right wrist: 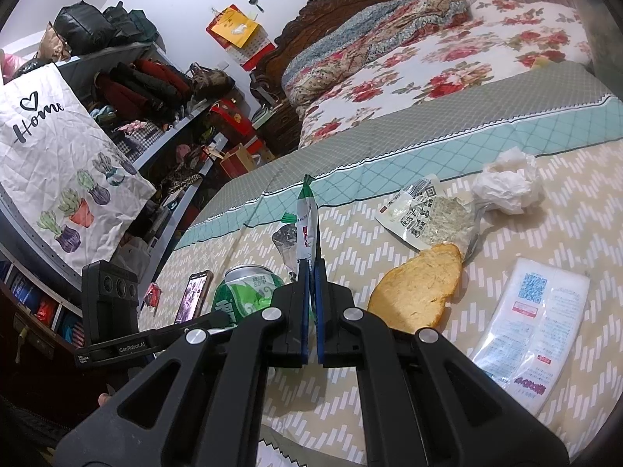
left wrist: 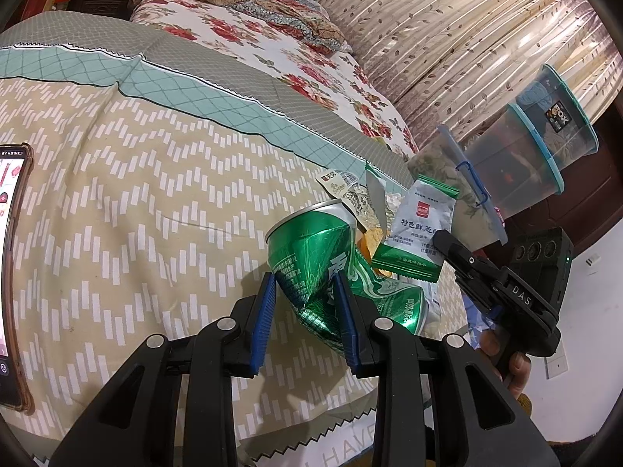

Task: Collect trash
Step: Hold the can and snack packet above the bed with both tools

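The crushed can [left wrist: 342,272] was shiny green with white lettering. The tongs [left wrist: 307,311] around it were black with blue ribbed pads [left wrist: 264,313]. The other tongs [right wrist: 311,292] matched, black and blue, and pinched a white wrapper [right wrist: 306,220] edged in green with a small red mark. The bedspread [left wrist: 136,214] was beige with white dashes in zigzag rows, bordered by a teal diamond grid and grey. Beyond lay a white sheet [right wrist: 486,46] with red flowers. The flat cracker [right wrist: 416,292] was golden brown, the tissue ball [right wrist: 508,183] white. A plastic tub [left wrist: 533,155] looked clear with pale blue rims, perhaps.
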